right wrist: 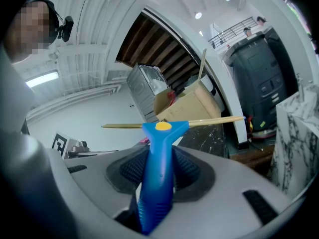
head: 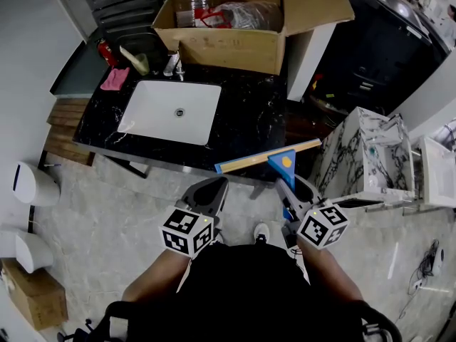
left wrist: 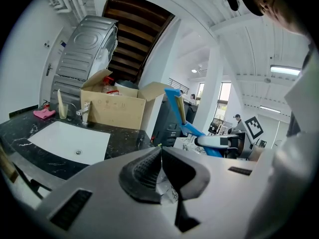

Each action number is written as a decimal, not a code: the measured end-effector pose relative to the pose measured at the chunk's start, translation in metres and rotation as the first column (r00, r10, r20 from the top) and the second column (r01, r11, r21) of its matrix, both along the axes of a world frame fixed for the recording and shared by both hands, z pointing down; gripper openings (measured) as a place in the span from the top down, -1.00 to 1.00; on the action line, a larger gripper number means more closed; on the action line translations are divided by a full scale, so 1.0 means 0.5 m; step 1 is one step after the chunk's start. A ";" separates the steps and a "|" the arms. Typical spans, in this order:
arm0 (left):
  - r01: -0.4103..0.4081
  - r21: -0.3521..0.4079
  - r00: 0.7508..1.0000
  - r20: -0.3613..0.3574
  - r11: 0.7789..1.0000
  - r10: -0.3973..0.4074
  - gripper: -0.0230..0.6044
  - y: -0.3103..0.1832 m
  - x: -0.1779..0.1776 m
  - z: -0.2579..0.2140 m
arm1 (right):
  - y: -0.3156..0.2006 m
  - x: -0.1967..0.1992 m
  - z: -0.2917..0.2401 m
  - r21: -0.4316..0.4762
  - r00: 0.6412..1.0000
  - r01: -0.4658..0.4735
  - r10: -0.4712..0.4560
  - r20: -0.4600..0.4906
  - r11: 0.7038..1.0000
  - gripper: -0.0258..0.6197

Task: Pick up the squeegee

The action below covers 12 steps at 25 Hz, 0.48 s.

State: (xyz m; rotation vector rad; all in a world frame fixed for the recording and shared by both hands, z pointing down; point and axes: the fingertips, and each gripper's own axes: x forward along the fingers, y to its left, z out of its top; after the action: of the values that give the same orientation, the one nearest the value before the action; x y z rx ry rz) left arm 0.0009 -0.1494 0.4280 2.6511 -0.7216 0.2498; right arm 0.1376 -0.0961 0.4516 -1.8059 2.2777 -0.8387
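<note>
The squeegee (head: 269, 159) has a blue handle with a yellow dot and a long yellowish blade. It hangs in the air just off the front edge of the black counter (head: 246, 127). My right gripper (head: 291, 189) is shut on the blue handle (right wrist: 157, 176), which stands upright between the pads, with the blade (right wrist: 209, 121) lying crosswise beyond them. To its left, my left gripper (head: 208, 193) is low in front of the counter; its jaws meet with nothing between them (left wrist: 160, 152). The left gripper view also catches the squeegee (left wrist: 176, 103) and the right gripper (left wrist: 219, 141).
A white sink (head: 171, 110) is set in the counter, with a faucet (head: 173, 64), a pink cloth (head: 114, 79) and an open cardboard box (head: 235, 20) behind it. A marble-patterned cabinet (head: 363, 155) stands at the right. Grey tiled floor (head: 107, 212) lies below.
</note>
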 end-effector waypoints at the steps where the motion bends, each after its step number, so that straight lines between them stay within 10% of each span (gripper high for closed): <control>1: 0.000 0.001 1.000 0.001 1.000 0.000 0.87 -0.001 0.000 0.001 | -0.001 0.001 0.001 0.005 1.000 0.001 -0.001 0.003 1.000 0.49; 12: 0.008 0.004 1.000 -0.001 1.000 -0.008 0.87 -0.008 -0.003 -0.004 | -0.009 -0.005 -0.001 -0.001 1.000 0.013 -0.013 0.014 1.000 0.49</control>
State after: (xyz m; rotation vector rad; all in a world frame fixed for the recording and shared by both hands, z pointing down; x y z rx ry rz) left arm -0.0008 -0.1535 0.4262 2.6514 -0.7330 0.2448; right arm 0.1350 -0.1007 0.4513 -1.7820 2.2826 -0.8522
